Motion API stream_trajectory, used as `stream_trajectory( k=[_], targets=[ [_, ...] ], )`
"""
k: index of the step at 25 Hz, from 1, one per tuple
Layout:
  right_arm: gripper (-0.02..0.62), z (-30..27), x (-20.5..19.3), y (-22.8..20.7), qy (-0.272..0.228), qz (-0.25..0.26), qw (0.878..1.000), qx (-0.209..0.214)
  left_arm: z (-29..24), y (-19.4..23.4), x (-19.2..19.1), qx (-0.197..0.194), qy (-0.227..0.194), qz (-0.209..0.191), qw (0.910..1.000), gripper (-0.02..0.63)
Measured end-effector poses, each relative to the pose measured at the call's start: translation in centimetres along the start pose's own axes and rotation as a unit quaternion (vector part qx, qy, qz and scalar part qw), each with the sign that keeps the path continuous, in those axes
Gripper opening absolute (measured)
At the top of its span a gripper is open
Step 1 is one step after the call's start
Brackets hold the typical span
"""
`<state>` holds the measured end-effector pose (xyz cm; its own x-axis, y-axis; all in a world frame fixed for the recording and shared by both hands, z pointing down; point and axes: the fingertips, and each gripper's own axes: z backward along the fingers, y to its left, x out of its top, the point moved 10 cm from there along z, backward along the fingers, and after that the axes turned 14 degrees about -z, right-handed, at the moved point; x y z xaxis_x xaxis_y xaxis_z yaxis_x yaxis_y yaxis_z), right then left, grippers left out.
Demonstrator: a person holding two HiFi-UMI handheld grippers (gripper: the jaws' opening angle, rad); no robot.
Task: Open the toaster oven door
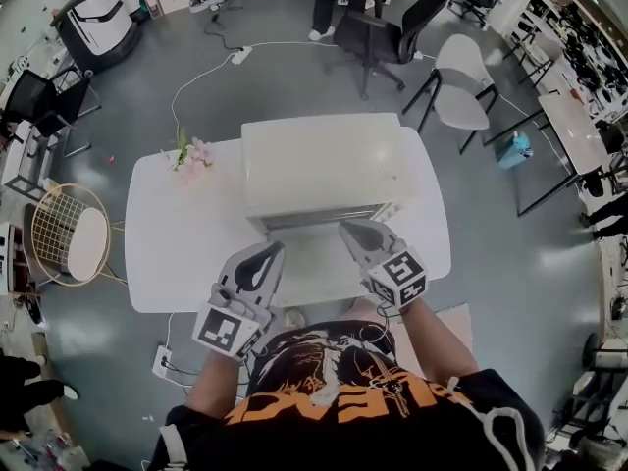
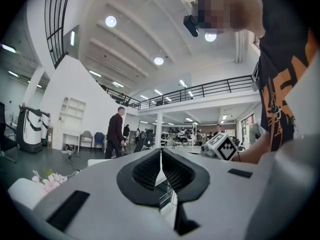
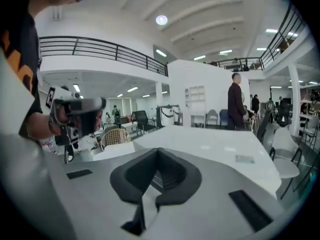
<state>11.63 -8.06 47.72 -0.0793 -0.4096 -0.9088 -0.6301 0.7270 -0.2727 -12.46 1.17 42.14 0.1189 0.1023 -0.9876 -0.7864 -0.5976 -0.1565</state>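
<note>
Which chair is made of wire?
The round chair left of the table, golden wire with a white cushion. The black office chair and white chair beyond the table are solid.

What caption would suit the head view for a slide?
Left gripper and right gripper, both shut, poised before a white toaster oven on a table.
</note>
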Motion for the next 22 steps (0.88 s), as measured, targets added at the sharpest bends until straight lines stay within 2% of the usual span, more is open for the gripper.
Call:
stream_trajectory(
  k=[6,9,22],
  targets=[
    [0.014,3.7,4.8,2.9,-0.119,0.018,0.992,0.024,0.0,-0.1,0.6,0.013,0.003,0.004,0.9999,0.031],
    [0.013,4.5,6.6,3.7,-0.155,0.032,0.987,0.029,-0.2,0.2,1.1,0.013,-0.003,0.007,0.9999,0.031],
    [0.014,5.4,7.0,3.9,-0.16,0.036,0.986,0.028,-1.0,-0.4,3.0,0.002,-0.017,-0.009,0.9998,0.029]
  ],
)
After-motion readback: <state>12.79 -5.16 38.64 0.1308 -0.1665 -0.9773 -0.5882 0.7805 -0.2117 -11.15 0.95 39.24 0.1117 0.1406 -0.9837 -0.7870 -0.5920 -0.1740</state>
